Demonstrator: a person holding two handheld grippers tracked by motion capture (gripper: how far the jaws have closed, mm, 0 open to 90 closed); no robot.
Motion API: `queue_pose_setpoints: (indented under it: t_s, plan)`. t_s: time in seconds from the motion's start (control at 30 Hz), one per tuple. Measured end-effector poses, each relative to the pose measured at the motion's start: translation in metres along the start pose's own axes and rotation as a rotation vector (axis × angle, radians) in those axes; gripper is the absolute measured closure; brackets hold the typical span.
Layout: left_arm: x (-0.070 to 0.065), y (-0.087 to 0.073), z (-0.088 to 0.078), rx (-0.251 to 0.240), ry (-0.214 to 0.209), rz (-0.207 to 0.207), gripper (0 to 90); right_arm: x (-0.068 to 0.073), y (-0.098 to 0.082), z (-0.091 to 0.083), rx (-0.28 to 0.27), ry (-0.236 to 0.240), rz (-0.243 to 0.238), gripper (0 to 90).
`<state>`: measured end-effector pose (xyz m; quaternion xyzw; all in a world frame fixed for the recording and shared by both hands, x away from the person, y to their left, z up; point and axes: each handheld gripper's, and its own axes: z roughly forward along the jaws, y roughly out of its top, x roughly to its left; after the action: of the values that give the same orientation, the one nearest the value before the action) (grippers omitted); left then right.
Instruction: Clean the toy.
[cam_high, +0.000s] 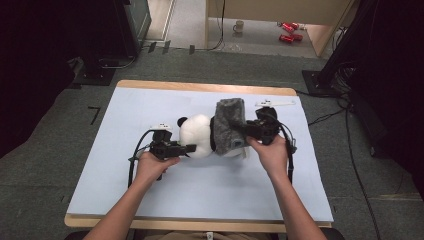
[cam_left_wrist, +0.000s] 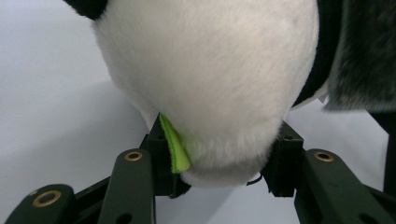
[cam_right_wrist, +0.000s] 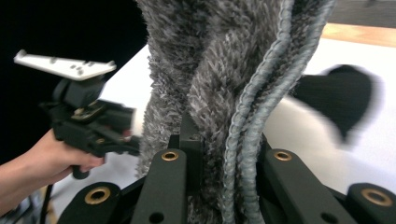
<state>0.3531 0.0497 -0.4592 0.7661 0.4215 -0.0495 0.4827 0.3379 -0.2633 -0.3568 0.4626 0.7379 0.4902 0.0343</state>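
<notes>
Black-and-white plush panda toy (cam_high: 200, 135) lies on the pale blue sheet of the counter (cam_high: 125, 185), about mid-counter, slightly toward the far edge. Long axis runs left-right, parallel to the near edge: head toward the left edge, body toward the right edge.

Left tongs (cam_high: 191, 148) come in from the left at the head's near side. In the left gripper view they're pinching the white lower part of the head (cam_left_wrist: 210, 93), pads sunk into the plush on both sides; a lime-green felt tab (cam_left_wrist: 173, 147) is wedged against one pad.

Grey fuzzy knitted garment with a ribbed hem (cam_high: 230, 125) is draped over the panda's body, long axis running far-near across the panda. Right tongs (cam_high: 239, 131) reach in from the right edge and are pressed together on a bunched fold of it (cam_right_wrist: 219, 93). Garment stands up from the tongs in the right gripper view, ribbed hem (cam_right_wrist: 254, 130) alongside.
</notes>
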Motion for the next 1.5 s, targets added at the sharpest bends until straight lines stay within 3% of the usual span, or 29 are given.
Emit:
queue_pose_setpoints:
  t_s: [0.43,0.53,0.7,0.87,1.03,1.23,1.5]
  plan:
    - [-0.017,-0.006,-0.001,0.007,-0.005,0.003,55.0,0.044,-0.009,0.058,0.098,0.093,-0.096,76.6]
    - [-0.020,-0.008,-0.001,0.021,0.023,0.025,55.4,0.043,-0.014,0.071,0.107,0.071,-0.117,76.4]
    - [-0.014,-0.010,0.002,0.033,0.030,-0.002,55.8,0.033,-0.019,0.079,0.110,0.050,-0.137,77.6]
    - [-0.008,-0.008,0.001,0.041,0.033,-0.006,56.4,0.027,-0.020,0.075,0.119,-0.016,-0.163,77.6]
    - [-0.002,-0.004,0.001,0.030,0.017,-0.009,56.5,0.008,-0.017,0.062,0.108,-0.018,-0.082,78.3]
    - [0.008,0.001,0.004,0.033,0.006,0.013,56.2,0.002,-0.019,0.050,0.091,-0.047,-0.079,78.3]
    - [0.016,0.007,0.008,0.036,-0.001,0.029,56.1,-0.011,-0.022,0.027,0.054,-0.084,-0.040,78.3]
